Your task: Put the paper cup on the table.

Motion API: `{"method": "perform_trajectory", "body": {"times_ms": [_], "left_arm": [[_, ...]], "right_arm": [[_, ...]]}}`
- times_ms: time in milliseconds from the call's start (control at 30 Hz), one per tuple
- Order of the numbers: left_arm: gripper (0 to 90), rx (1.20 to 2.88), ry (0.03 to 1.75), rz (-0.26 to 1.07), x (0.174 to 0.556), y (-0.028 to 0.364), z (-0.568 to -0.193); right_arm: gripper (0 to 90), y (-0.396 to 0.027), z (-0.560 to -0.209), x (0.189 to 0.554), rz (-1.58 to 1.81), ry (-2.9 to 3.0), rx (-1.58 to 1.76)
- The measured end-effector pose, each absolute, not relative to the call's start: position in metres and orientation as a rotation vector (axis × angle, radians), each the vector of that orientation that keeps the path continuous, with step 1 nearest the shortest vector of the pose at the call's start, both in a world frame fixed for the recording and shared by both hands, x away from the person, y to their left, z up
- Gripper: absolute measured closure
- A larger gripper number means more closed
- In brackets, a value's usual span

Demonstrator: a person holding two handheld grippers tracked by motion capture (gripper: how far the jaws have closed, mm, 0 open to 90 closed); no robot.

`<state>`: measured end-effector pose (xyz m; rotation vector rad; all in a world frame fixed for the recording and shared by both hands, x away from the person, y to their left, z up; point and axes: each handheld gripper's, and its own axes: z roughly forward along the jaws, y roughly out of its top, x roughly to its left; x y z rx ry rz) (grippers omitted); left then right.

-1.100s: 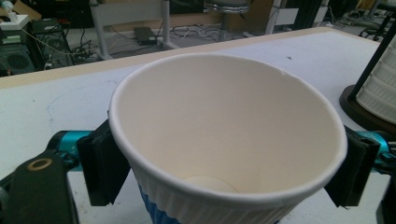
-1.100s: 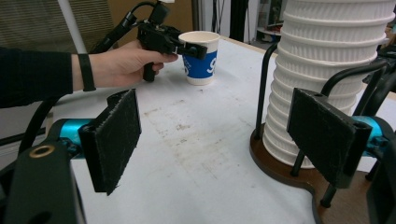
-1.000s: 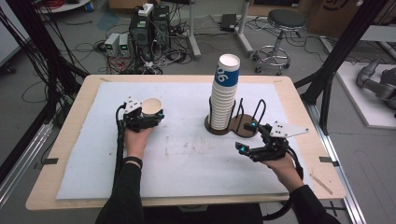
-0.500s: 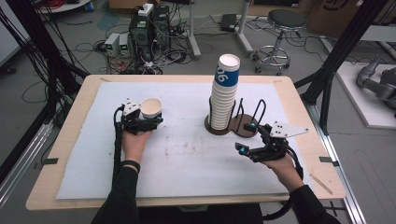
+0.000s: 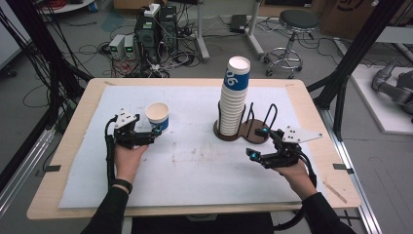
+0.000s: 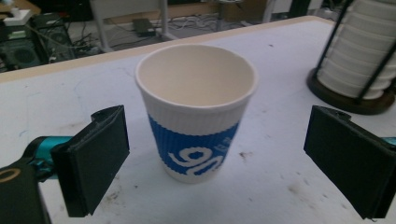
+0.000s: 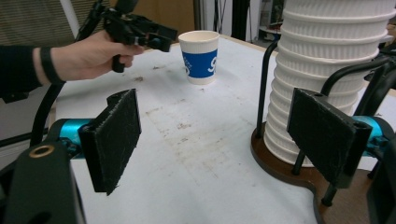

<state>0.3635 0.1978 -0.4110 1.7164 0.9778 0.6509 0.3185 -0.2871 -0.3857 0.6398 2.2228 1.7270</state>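
Observation:
A white paper cup (image 5: pixel 158 116) with a blue band stands upright on the white mat. In the left gripper view the cup (image 6: pixel 196 116) sits just ahead of my left gripper (image 6: pixel 215 116), and neither pad touches it. The left gripper (image 5: pixel 155 133) is open; its jaws have just been opening, with nothing pressed between them. My right gripper (image 5: pixel 257 143) is open and empty beside the tall stack of cups (image 5: pixel 234 97). The right gripper view shows the stack (image 7: pixel 327 70) at the right, with the lone cup (image 7: pixel 201 56) and the left gripper (image 7: pixel 154 39) farther off.
The stack stands in a black wire holder on a round brown base (image 5: pixel 251 134) at mid-right of the table. The white mat (image 5: pixel 195 170) covers most of the wooden tabletop. A stool and cables lie on the floor beyond.
My left gripper has let go of the cup and drawn back toward the person. The cup stays standing where it was. The right gripper has not moved.

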Motion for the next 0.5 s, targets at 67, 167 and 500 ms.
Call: {"method": "perform_trajectory", "body": {"times_ms": [67, 167, 500], "left_arm": [[6.6, 1.713, 0.949, 0.636, 0.357, 0.197, -0.406], [6.6, 1.712, 0.905, 0.608, 0.347, 0.193, -0.401], [6.6, 1.698, 0.687, 0.513, 0.317, 0.165, -0.388]], "right_arm": [[18.0, -0.288, -0.386, 0.318, 1.73, 2.216, 0.638], [18.0, -0.289, -0.386, 0.317, 1.72, 2.222, 0.65], [18.0, -0.29, -0.387, 0.318, 1.706, 2.219, 0.649]]}}
